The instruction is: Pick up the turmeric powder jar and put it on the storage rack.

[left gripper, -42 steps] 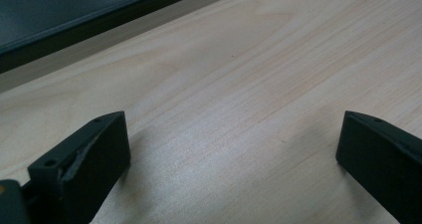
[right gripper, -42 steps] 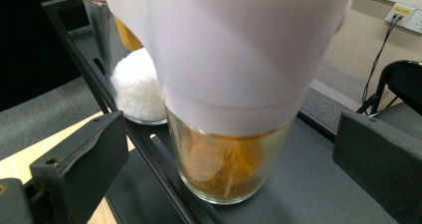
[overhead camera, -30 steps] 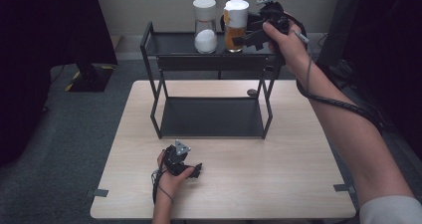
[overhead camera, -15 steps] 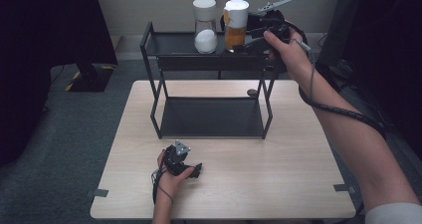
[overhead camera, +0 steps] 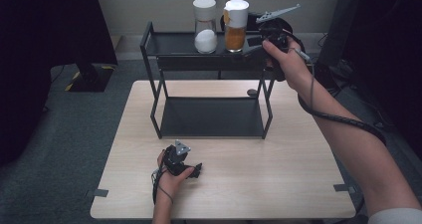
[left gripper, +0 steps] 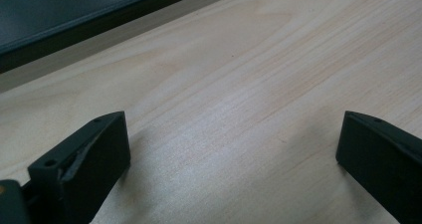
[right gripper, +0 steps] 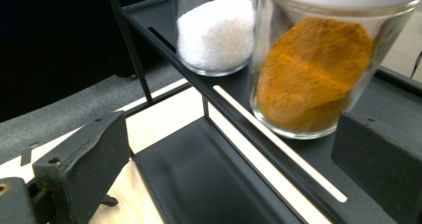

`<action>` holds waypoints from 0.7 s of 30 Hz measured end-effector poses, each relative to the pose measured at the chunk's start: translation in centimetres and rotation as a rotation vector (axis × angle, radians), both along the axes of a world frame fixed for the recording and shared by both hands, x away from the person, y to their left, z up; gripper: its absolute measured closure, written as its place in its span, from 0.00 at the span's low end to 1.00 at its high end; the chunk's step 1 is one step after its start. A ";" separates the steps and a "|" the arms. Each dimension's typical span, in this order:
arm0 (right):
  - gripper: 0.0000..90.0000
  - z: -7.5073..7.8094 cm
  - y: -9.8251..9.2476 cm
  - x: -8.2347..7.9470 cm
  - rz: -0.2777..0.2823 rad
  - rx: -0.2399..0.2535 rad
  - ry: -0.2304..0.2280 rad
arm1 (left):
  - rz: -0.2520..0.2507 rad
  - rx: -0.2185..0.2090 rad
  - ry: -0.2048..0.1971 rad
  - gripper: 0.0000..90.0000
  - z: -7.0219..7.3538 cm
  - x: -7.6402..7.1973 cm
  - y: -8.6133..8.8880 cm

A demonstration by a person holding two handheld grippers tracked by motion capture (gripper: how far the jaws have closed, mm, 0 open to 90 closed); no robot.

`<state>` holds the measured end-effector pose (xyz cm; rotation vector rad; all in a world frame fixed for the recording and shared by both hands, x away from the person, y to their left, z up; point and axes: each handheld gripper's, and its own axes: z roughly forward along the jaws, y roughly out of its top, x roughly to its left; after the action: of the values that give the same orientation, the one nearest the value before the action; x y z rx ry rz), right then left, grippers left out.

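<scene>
In the high view, the right gripper (overhead camera: 256,41) is hovering at the right end of the top shelf of the black metal two-tier rack (overhead camera: 211,59), its jaws pointing toward the glass jar of orange powder with a white lid (overhead camera: 236,25), which is standing just ahead of them on that shelf; beyond it, farther from the jaws, the glass jar of white powder with a white lid (overhead camera: 205,26) is standing just beside it. The left gripper (overhead camera: 191,170) is resting in the person's hand on the pale wooden table (overhead camera: 298,184), in front of the rack and well apart from both jars. In the left gripper view, the left gripper (left gripper: 234,149) is spreading its two black jaws wide with nothing but bare table (left gripper: 239,84) between them, and the dark edge of the rack's lower shelf (left gripper: 74,20) is lying ahead of the jaws. In the right gripper view, the right gripper (right gripper: 229,154) is standing wide open and gripping nothing; the orange powder jar (right gripper: 318,69) is sitting just ahead of the right-hand jaw, slightly inside the gap and untouched, while the white powder jar (right gripper: 216,32) is standing farther ahead, nearer the middle of the gap, and the rack (right gripper: 278,154) shelf edge is crossing between the jaws.
</scene>
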<state>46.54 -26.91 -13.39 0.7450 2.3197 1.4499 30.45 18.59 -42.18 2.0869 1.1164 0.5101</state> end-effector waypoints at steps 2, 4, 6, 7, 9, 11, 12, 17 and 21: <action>0.01 -0.2 0.0 -0.1 0.005 0.001 0.003 | 0.000 0.000 0.000 0.00 0.0 0.0 0.0; 0.01 -0.4 0.0 -0.2 0.011 -0.001 0.004 | 0.000 0.000 0.000 0.00 0.0 0.0 0.0; 0.01 -0.6 0.0 -0.3 0.016 0.002 0.006 | 0.000 0.000 0.000 0.00 0.0 0.0 0.0; 0.01 -0.7 0.0 -0.4 0.019 0.004 0.006 | 0.000 0.000 0.000 0.00 0.0 0.0 0.0; 0.01 -1.0 0.0 -0.5 0.025 0.005 0.007 | 0.000 0.000 0.000 0.00 0.0 0.0 0.0; 0.01 -1.3 0.0 -0.6 0.033 0.005 0.007 | 0.000 0.000 0.000 0.00 0.0 0.0 0.0; 0.01 -1.4 0.0 -0.7 0.038 0.006 0.007 | 0.000 0.000 0.000 0.00 0.0 0.0 0.0; 0.01 -2.3 0.2 -1.0 0.059 0.011 0.013 | -0.001 0.000 0.000 0.00 0.0 0.0 0.0; 0.01 -3.0 0.3 -1.3 0.066 0.011 0.016 | -0.001 0.001 0.000 0.00 0.0 0.0 0.0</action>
<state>45.28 -26.61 -16.36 0.6923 2.3712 1.4910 30.45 18.60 -42.17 2.0878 1.1154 0.5101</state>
